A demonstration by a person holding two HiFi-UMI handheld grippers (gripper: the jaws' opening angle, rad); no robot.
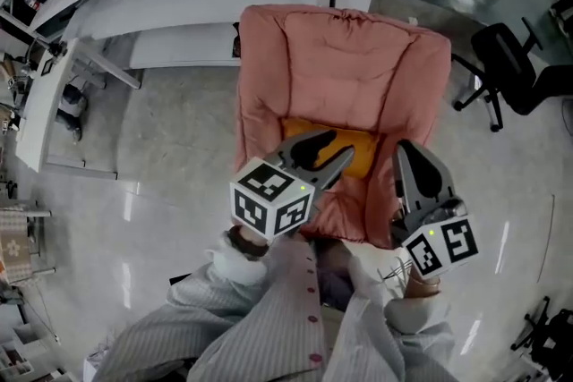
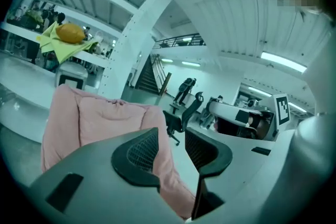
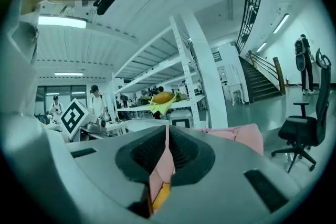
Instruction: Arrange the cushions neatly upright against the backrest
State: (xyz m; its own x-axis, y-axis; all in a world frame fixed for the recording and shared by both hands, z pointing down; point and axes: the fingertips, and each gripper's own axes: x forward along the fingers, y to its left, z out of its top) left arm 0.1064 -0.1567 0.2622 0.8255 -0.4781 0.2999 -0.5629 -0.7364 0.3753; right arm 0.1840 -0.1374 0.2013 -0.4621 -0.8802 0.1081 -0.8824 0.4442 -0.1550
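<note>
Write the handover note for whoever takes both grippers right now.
Left gripper: fingers apart, empty, hovering over the seat of the pink armchair.
Right gripper: fingers shut, holding nothing, to its right.
Orange cushion: lies low on the seat, partly hidden by the gripper above; the only cushion visible.
Done: nothing evident.
Left: stand it upright against the backrest.
</note>
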